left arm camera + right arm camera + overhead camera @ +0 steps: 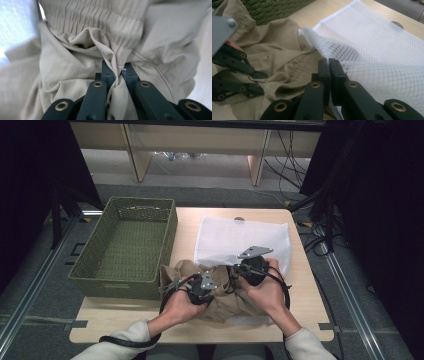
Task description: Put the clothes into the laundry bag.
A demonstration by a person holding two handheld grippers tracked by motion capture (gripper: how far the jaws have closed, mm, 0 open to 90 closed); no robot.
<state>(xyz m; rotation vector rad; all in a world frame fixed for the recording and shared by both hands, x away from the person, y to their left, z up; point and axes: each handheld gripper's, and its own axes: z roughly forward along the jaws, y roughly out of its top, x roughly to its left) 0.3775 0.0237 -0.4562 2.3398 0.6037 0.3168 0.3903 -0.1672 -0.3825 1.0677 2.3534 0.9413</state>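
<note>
In the high view, a crumpled beige garment (220, 292) lies at the near middle of the wooden worktop (185, 222), its far right part over the near edge of a white mesh bag (240, 240) spread flat on the right half. A green woven basket (125, 245) stands on the left half, its right wall just beside the garment. The person's hands meet over the cloth: the left tool (212, 282) sits on the garment's left part, and the right tool (240, 268) is just to its right, where cloth and mesh meet. In the left gripper view, the left tool (118, 72) is pinched on a gathered fold of the garment (82, 67) just below its elastic, ruffled band, with cloth drawn tight between the narrow jaws. In the right gripper view, the right tool (329, 65) has its jaws pressed together on the raised edge of the mesh bag (372, 47), which lifts off the worktop (329, 12) in a ridge beside the garment (279, 45). The left tool (260, 82) shows at the left there, biting into the cloth, and the basket (274, 7) lies at the far left.
</note>
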